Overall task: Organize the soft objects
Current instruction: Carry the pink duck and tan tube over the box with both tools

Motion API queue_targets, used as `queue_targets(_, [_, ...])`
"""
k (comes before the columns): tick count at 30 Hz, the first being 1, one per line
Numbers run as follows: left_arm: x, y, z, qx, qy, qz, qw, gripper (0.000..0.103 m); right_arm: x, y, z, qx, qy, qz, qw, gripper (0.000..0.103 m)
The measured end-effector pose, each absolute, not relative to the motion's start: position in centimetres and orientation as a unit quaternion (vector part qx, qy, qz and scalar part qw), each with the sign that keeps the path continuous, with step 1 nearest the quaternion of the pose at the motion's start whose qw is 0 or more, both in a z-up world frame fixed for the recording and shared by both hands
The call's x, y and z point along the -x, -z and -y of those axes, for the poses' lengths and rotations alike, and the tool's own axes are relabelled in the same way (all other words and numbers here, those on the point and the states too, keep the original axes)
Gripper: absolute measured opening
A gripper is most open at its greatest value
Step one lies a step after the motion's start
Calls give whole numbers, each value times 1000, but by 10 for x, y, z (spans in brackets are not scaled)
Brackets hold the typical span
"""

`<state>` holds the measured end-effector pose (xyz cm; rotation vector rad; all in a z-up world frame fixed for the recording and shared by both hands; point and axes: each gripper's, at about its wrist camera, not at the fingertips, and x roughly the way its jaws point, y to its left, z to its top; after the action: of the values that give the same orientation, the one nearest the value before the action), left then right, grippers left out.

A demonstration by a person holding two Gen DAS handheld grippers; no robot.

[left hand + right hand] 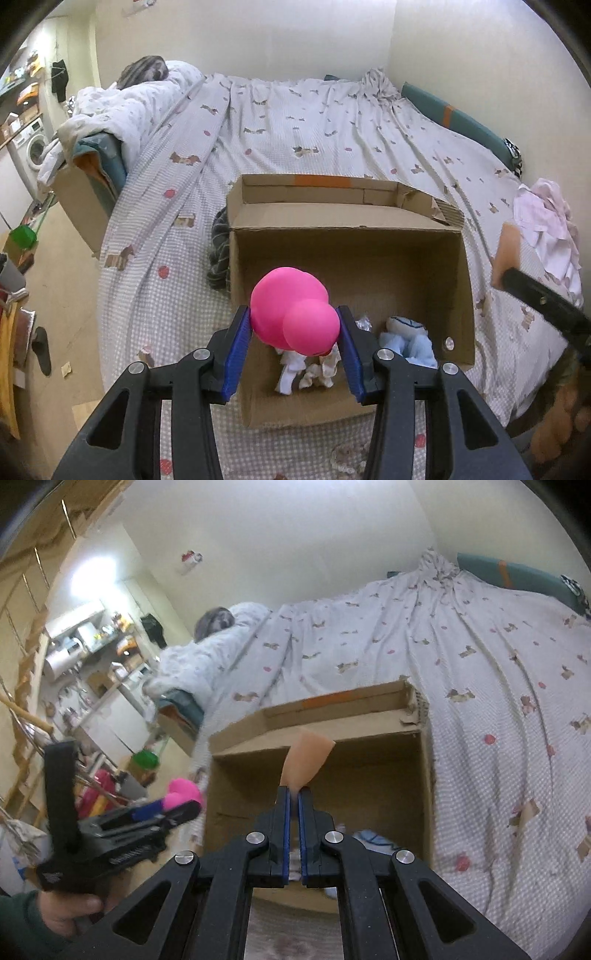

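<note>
Fingers (242,354) clamping pink toy (293,319)

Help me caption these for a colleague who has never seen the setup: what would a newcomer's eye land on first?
First the bright pink soft toy, clamped between the left gripper fingers just above the near-left part of the open cardboard box on the bed. Next, the peach wedge-shaped soft piece pinched upright in the right gripper, also held towards the box. Inside the box lie a light blue plush and some white fabric scraps.
</note>
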<state>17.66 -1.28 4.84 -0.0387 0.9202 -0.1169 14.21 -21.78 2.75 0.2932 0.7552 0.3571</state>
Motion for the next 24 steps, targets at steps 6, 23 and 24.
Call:
queue_targets(6, [-192, -33, 24, 9, 65, -451, 890, 42, -161, -1, 227, -158, -155, -398, 890, 6])
queue_targets(23, [-208, 29, 37, 7, 74, -508, 858, 42, -184, 69, 198, -136, -144, -522, 829, 6])
queue_targets(24, [-207, 31, 38, 6, 74, -510, 857, 42, -184, 73, 198, -134, -141, -529, 826, 6])
